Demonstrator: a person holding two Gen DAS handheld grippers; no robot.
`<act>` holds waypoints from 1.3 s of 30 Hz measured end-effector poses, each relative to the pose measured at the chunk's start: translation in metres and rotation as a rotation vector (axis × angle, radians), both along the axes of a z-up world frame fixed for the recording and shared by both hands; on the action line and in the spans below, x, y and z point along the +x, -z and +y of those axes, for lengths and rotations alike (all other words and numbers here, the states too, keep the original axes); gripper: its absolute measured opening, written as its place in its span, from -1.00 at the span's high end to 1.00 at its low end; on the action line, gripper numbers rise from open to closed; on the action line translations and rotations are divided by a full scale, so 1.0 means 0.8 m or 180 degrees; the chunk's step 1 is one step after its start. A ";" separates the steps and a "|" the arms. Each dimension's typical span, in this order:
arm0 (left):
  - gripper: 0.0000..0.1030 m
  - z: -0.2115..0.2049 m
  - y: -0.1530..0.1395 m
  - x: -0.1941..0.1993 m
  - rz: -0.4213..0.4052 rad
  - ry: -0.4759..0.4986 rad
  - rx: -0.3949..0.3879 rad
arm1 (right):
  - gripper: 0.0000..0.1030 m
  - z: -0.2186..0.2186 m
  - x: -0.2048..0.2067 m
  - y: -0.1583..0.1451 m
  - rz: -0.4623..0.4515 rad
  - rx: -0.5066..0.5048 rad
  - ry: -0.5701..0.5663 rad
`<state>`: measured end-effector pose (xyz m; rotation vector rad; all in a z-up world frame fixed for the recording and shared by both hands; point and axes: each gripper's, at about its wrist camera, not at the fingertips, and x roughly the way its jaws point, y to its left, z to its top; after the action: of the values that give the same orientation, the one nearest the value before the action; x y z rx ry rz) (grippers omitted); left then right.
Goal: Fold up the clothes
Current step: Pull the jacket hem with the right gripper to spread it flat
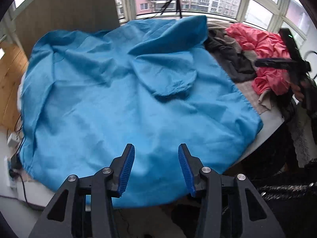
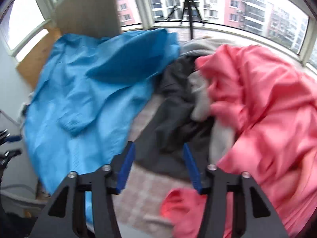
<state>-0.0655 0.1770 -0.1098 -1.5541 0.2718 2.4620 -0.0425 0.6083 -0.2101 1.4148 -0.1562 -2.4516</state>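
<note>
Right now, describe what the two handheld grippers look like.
Both look alike. The left gripper has black angular linkage arms joined by round silver pivot bolts, and two fingers faced with ribbed blue pads. The right gripper has the same black frame, silver bolts and blue pads, though blurred. No cables or sleeves show.

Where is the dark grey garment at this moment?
In the right wrist view the dark grey garment lies crumpled mid-frame, between the spread blue jacket on its left and the pink garment on its right, just beyond the open right gripper.
</note>
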 end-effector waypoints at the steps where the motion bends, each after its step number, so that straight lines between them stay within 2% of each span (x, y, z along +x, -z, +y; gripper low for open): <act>1: 0.13 -0.033 0.005 0.010 -0.0011 -0.0172 -0.0038 | -0.15 -0.012 0.024 0.003 -0.0030 -0.0119 -0.0108; 3: 0.13 -0.100 0.015 0.030 -0.0042 -0.0520 -0.0058 | -0.15 -0.043 0.062 0.016 -0.0093 -0.0158 -0.0254; 6: 0.13 -0.192 0.035 0.057 -0.0093 -0.0966 -0.0085 | -0.15 -0.064 0.106 0.036 -0.0189 -0.0116 -0.0263; 8: 0.13 -0.242 0.050 0.065 -0.0124 -0.1127 -0.0117 | -0.15 -0.076 0.120 0.050 -0.0298 -0.0213 -0.0252; 11: 0.14 -0.298 0.069 0.057 -0.0151 -0.1219 -0.0136 | -0.15 -0.097 0.132 0.055 -0.0344 -0.0148 -0.0326; 15: 0.13 -0.338 0.085 0.026 -0.0102 -0.1028 0.0018 | -0.16 -0.126 0.148 0.055 -0.0288 0.0121 -0.0451; 17: 0.13 -0.335 0.094 0.006 -0.0128 -0.0800 0.0043 | -0.16 -0.140 0.148 0.055 -0.0239 0.0379 -0.0444; 22: 0.14 -0.302 0.111 -0.028 -0.0100 -0.0229 0.0018 | -0.16 -0.170 0.143 0.049 -0.0051 0.0666 -0.0448; 23: 0.23 -0.294 0.113 -0.033 -0.0104 -0.0148 0.0056 | -0.16 -0.175 0.140 0.048 -0.0019 0.0698 -0.0437; 24: 0.58 -0.288 0.111 -0.036 -0.0105 -0.0086 0.0088 | -0.16 -0.177 0.138 0.047 0.0010 0.0671 -0.0424; 25: 0.81 -0.283 0.106 -0.037 -0.0096 -0.0042 0.0097 | -0.12 -0.179 0.135 0.046 0.0038 0.0642 -0.0406; 26: 0.94 -0.278 0.102 -0.039 -0.0088 0.0003 0.0107 | 0.00 -0.180 0.132 0.042 0.0068 0.0595 -0.0361; 27: 0.94 -0.275 0.094 -0.039 -0.0074 0.0035 0.0134 | 0.58 -0.180 0.129 0.036 0.0105 0.0531 -0.0330; 28: 0.94 -0.277 0.082 -0.037 -0.0054 0.0049 0.0196 | 0.89 -0.179 0.127 0.028 0.0148 0.0465 -0.0295; 30: 0.95 -0.283 0.050 -0.031 0.0010 0.0058 0.0318 | 0.89 -0.168 0.126 0.000 0.0287 0.0297 -0.0185; 32: 0.99 -0.291 0.009 -0.023 0.0133 0.0035 0.0328 | 0.89 -0.153 0.133 -0.040 0.0506 0.0045 -0.0123; 36: 0.97 -0.314 -0.073 -0.027 0.0272 -0.0141 0.0364 | 0.90 -0.132 0.139 -0.118 0.0871 -0.0241 0.0008; 38: 0.91 -0.320 -0.098 -0.046 0.0306 -0.0263 0.0260 | 0.90 -0.112 0.123 -0.138 0.0872 -0.0507 0.0212; 39: 0.78 -0.319 -0.097 -0.053 0.0297 -0.0289 0.0207 | 0.90 -0.102 0.110 -0.143 0.0838 -0.0616 0.0343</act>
<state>-0.1079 -0.0780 -0.0326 -1.4586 0.1373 2.5895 0.0457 0.5269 -0.0954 1.0185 -0.4071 -2.5998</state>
